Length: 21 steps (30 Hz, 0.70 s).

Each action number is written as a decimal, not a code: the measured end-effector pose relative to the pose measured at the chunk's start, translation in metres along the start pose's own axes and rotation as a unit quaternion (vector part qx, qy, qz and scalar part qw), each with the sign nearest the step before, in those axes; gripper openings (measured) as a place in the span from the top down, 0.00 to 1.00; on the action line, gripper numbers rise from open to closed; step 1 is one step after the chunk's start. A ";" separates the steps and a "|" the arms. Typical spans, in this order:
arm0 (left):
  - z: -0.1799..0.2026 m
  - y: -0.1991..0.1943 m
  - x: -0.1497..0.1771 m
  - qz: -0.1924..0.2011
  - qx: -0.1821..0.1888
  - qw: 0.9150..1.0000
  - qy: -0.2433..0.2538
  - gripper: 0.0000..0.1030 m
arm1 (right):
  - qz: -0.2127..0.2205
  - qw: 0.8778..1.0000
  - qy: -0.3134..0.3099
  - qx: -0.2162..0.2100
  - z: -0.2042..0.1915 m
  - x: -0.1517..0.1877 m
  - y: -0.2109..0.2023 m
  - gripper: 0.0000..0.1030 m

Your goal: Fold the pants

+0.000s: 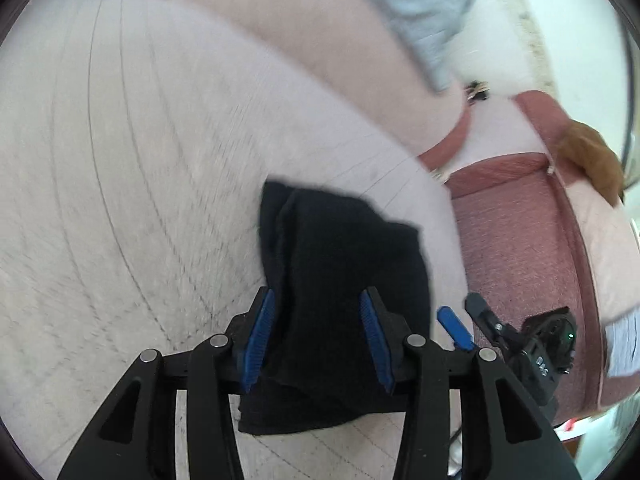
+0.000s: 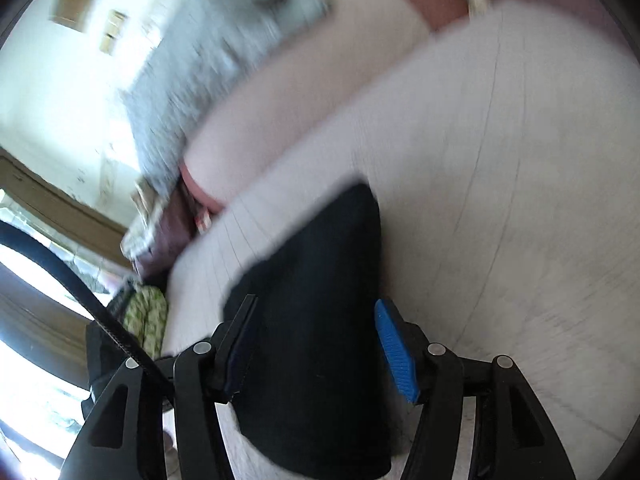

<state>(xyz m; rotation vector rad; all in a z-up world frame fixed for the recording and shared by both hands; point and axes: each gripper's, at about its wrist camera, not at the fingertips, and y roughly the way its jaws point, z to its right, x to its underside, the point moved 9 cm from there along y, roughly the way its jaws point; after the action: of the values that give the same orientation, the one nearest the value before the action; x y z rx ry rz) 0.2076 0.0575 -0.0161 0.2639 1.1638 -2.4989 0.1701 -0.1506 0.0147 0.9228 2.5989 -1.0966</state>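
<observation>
Two grippers, the left gripper and right gripper, have wide jaws, holding nothing. The black pants sit low in the middle, already a small bundle. Folding looks nearly done.

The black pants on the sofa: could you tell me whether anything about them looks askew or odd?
The black pants lie in a compact bundle on the pale sofa seat, with uneven, slightly offset edges. Both the left gripper and right gripper are open around them. Nothing looks damaged.
</observation>
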 end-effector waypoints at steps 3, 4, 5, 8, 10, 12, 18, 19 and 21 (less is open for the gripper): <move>0.026 0.001 -0.015 0.007 0.001 1.000 0.024 0.50 | 0.006 0.999 -0.004 -0.048 -0.020 0.004 -0.022 0.37; 0.027 0.003 -0.018 0.010 -0.004 1.000 0.029 0.50 | 0.000 0.998 0.002 -0.061 -0.020 0.009 -0.024 0.37; 0.031 0.010 -0.023 0.013 -0.008 0.999 0.033 0.50 | -0.014 0.997 0.015 -0.075 -0.021 0.020 -0.022 0.37; 0.026 0.047 -0.032 -0.012 -0.028 0.999 0.025 0.47 | -0.063 0.993 0.048 -0.088 -0.017 0.050 -0.001 0.37; 0.009 0.069 -0.031 -0.032 -0.052 0.998 0.007 0.47 | -0.075 0.993 0.052 -0.073 -0.008 0.061 0.011 0.37; -0.002 0.077 -0.029 -0.035 -0.060 0.998 0.002 0.47 | -0.076 0.993 0.048 -0.072 -0.007 0.064 0.020 0.37; 0.013 0.028 -0.024 -0.005 -0.054 0.998 0.030 0.47 | -0.064 0.994 0.035 -0.080 -0.020 0.060 0.024 0.35; 0.016 0.014 -0.020 0.008 -0.054 0.998 0.041 0.47 | -0.061 0.995 0.027 -0.076 -0.020 0.060 0.018 0.34; 0.027 -0.023 -0.008 0.045 -0.065 0.994 0.074 0.47 | -0.044 0.997 0.003 -0.067 -0.030 0.058 0.005 0.34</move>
<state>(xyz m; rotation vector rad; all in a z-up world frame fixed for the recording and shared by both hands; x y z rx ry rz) 0.2052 0.0525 0.0202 0.4624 1.3348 -2.3481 0.1293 -0.0994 0.0108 0.7898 2.7027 -0.9264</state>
